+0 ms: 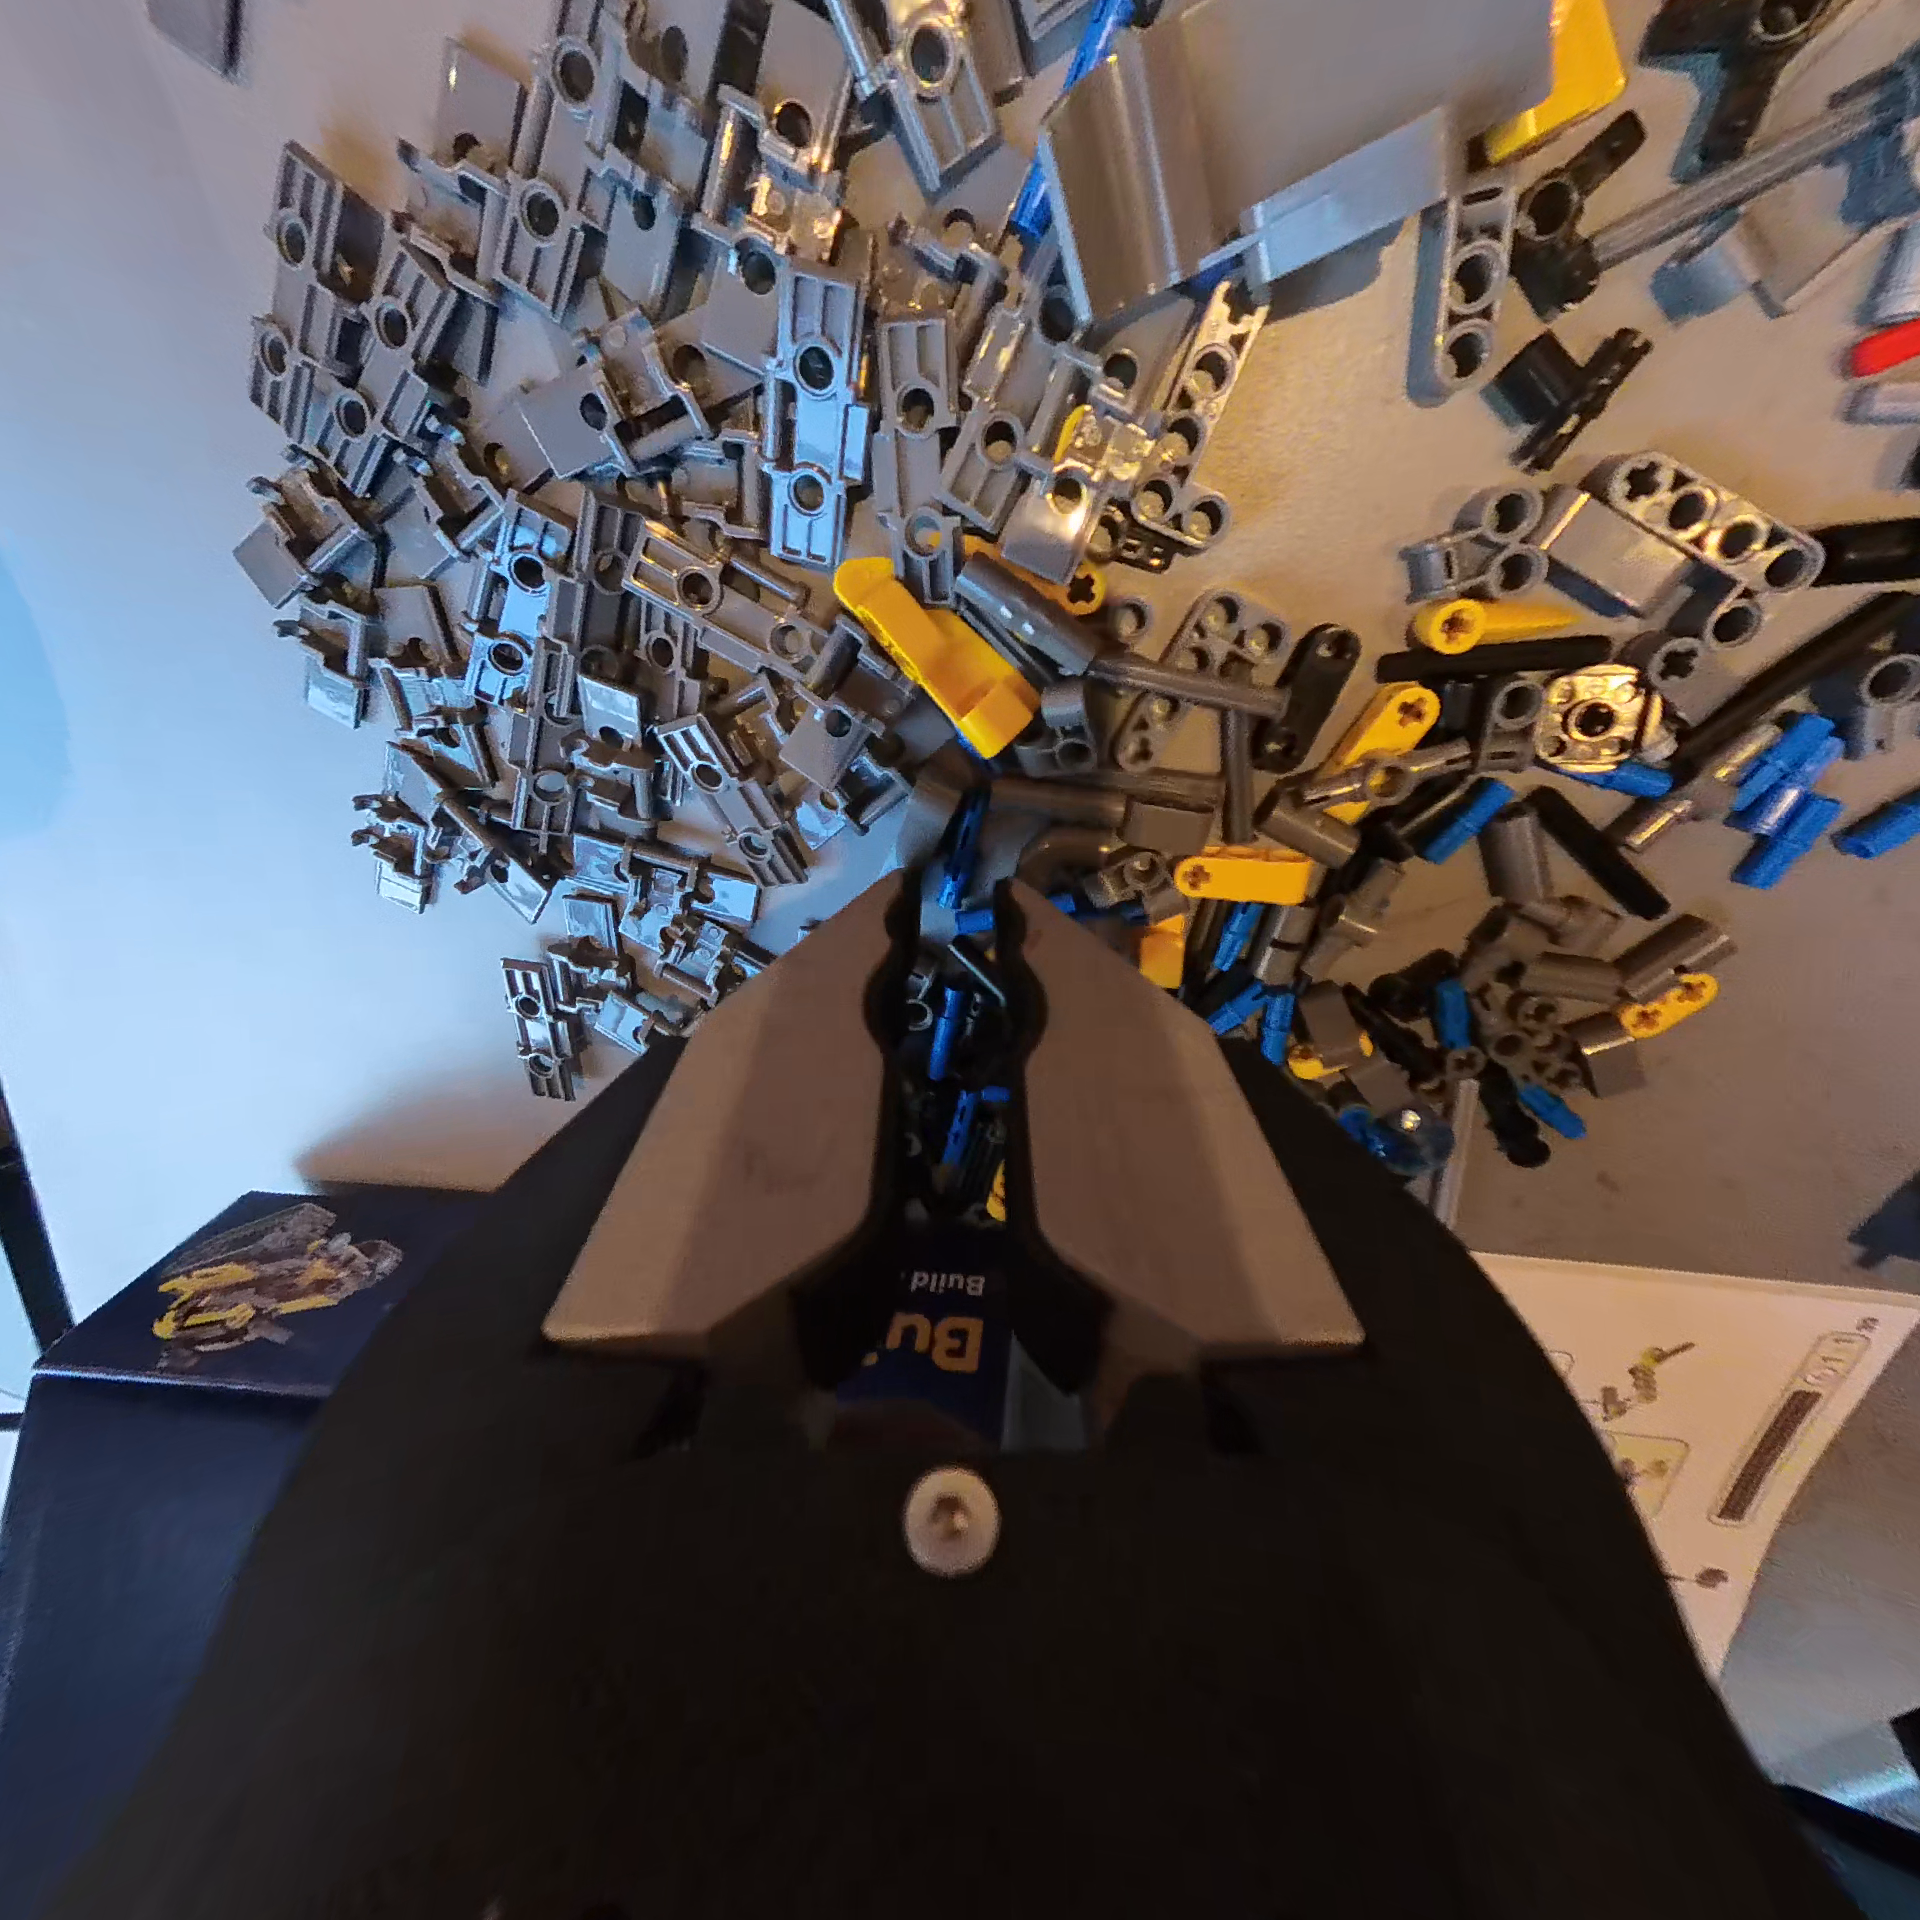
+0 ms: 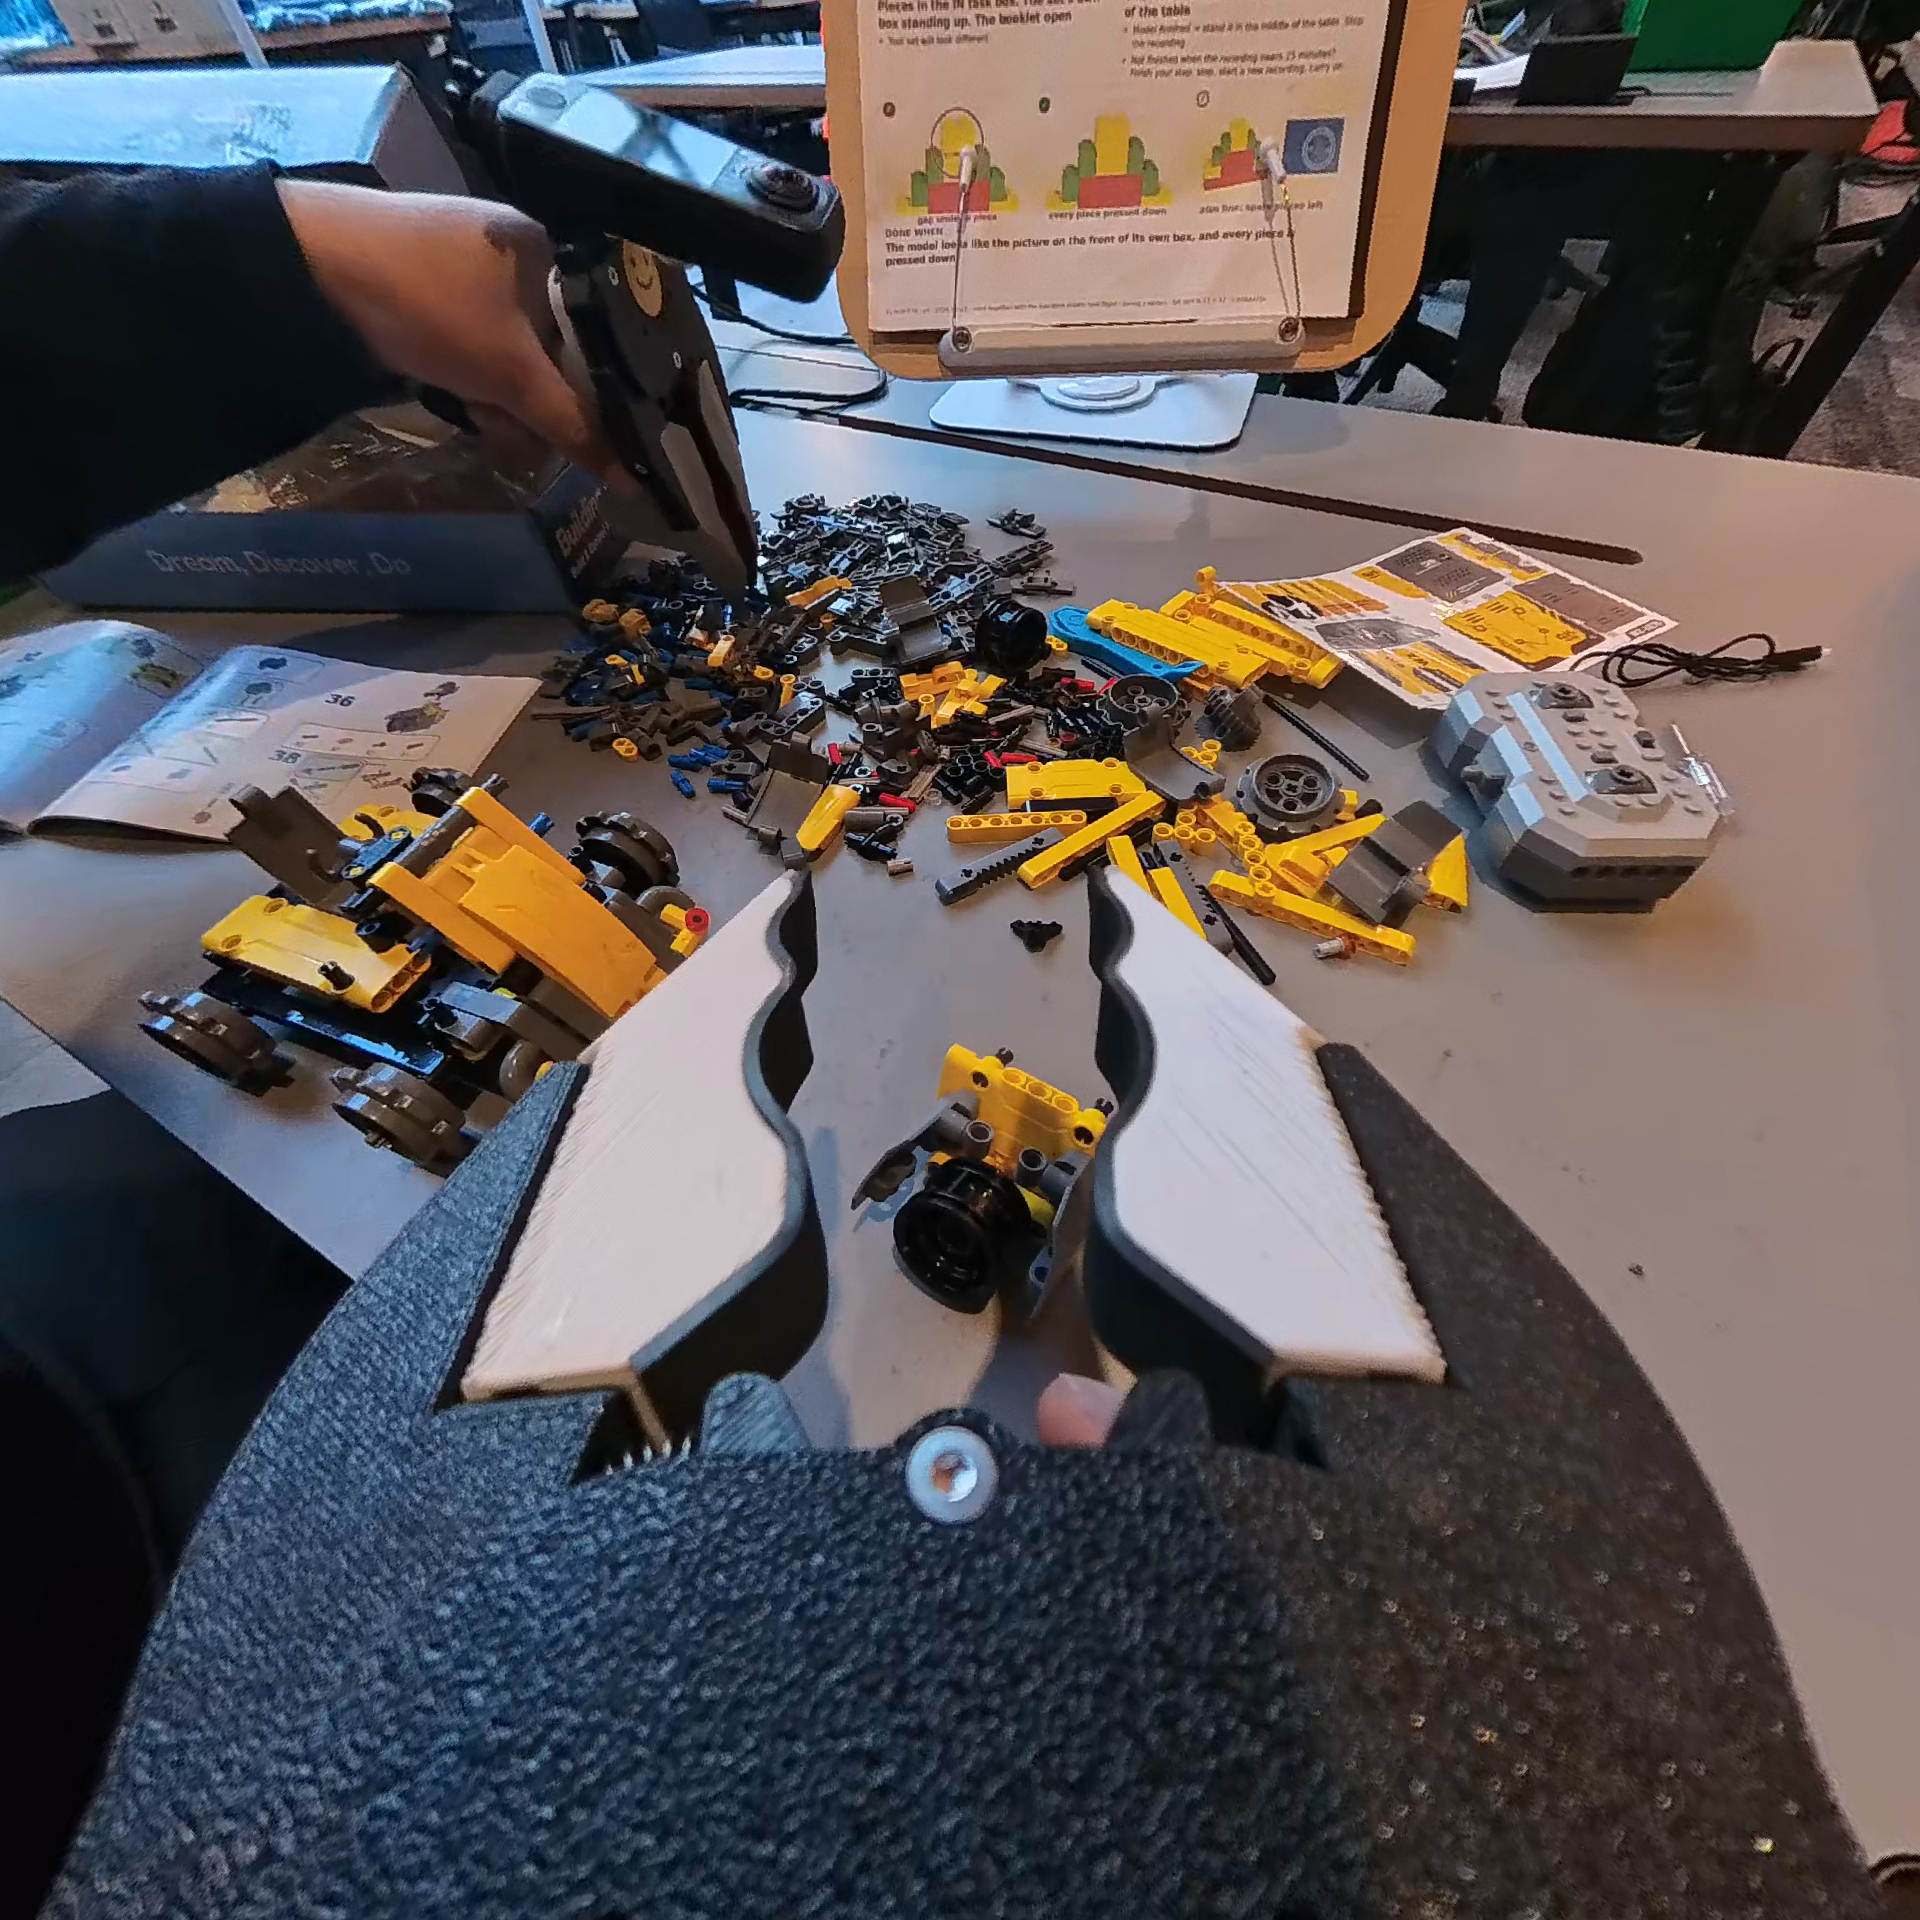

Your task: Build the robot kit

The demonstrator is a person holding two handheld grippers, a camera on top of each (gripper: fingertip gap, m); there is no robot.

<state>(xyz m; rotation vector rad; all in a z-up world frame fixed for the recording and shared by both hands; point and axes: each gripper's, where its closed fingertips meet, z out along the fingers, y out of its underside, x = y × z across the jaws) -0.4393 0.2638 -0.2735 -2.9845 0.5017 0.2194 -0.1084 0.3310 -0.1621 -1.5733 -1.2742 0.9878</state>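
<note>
My left gripper (image 1: pixel 958 891) points down into a pile of small grey, blue and yellow building pieces (image 1: pixel 1195 831). Its jaws stand a narrow gap apart over blue pins (image 1: pixel 964 842), and nothing is clearly pinched. It also shows in the right wrist view (image 2: pixel 743 566), held by a hand, with its tips in the pile (image 2: pixel 831 665). My right gripper (image 2: pixel 951 894) is open and empty, low over the grey table (image 2: pixel 1558 1143). A small yellow and black sub-assembly with a black wheel (image 2: pixel 987 1174) lies between its fingers, touching neither.
A partly built yellow vehicle (image 2: pixel 436 935) stands left of my right gripper. An open booklet (image 2: pixel 208 727) and a dark box (image 2: pixel 312 551) lie at the left. A sticker sheet (image 2: pixel 1455 613), a grey motor block (image 2: pixel 1579 800) and a sheet on a stand (image 2: pixel 1112 208) are behind. There is about 35 centimeters between the tips of the two grippers. My right gripper's tips are some 20 centimeters from the grey motor block (image 2: pixel 1579 800).
</note>
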